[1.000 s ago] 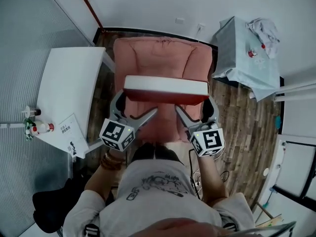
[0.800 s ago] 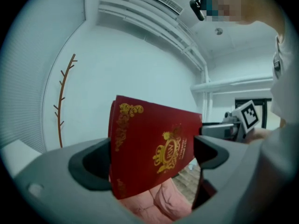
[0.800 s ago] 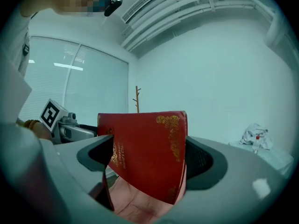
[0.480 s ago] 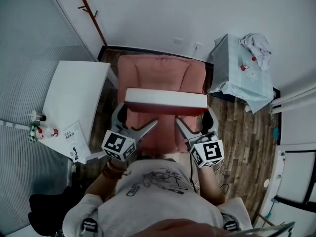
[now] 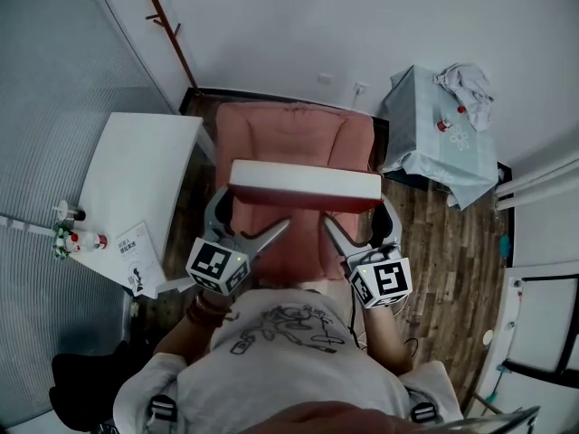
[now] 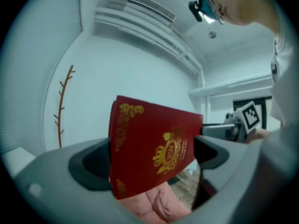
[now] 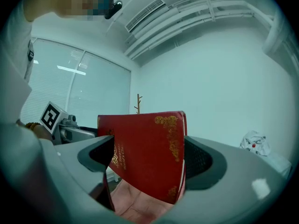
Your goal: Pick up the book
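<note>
A thick red book [image 5: 305,186] with white page edges and gold ornaments is held level in the air above a pink armchair [image 5: 289,134]. My left gripper [image 5: 251,213] is shut on its left end and my right gripper [image 5: 357,217] on its right end. In the left gripper view the book's [image 6: 154,150] cover, with a gold crest, fills the gap between the jaws of the left gripper [image 6: 149,162]. In the right gripper view the book [image 7: 147,153] stands between the jaws of the right gripper [image 7: 149,162], with the armchair cushion below.
A white table [image 5: 136,165] stands at the left with a booklet [image 5: 131,247] and small bottles [image 5: 77,240] on its near end. At the right is a light blue covered table [image 5: 443,147] with a cloth [image 5: 466,84]. A coat stand [image 5: 163,16] leans by the far wall.
Both grippers still hold the book the same way. The room below looks slightly smaller and has shifted in view; the book sits higher above the armchair than a second ago.
</note>
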Available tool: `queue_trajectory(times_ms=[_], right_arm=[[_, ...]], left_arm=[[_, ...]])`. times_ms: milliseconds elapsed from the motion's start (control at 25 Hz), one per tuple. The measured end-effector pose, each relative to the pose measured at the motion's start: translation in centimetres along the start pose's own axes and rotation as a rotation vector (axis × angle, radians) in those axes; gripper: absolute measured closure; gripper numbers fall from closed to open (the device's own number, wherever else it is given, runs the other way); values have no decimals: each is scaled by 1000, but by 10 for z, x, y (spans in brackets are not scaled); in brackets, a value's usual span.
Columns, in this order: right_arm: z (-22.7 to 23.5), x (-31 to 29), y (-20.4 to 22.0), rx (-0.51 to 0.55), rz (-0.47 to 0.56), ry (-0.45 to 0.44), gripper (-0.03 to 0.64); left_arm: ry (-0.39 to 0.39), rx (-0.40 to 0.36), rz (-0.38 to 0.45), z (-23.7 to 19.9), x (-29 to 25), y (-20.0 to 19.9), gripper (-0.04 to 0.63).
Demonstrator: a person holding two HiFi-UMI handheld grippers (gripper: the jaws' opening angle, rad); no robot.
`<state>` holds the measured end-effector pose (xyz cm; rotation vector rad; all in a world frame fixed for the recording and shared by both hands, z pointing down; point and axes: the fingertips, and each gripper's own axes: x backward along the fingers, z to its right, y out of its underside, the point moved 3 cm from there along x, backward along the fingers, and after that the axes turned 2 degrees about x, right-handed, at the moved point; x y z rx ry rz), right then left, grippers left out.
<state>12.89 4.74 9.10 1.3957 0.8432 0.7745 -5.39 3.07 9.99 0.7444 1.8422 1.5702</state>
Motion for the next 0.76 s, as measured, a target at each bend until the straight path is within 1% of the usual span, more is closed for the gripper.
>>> queue_trajectory(times_ms=[760], right_arm=[[-3, 5, -1, 14, 0, 7, 150]], left_arm=[[3, -1, 2, 4, 4, 1, 64]])
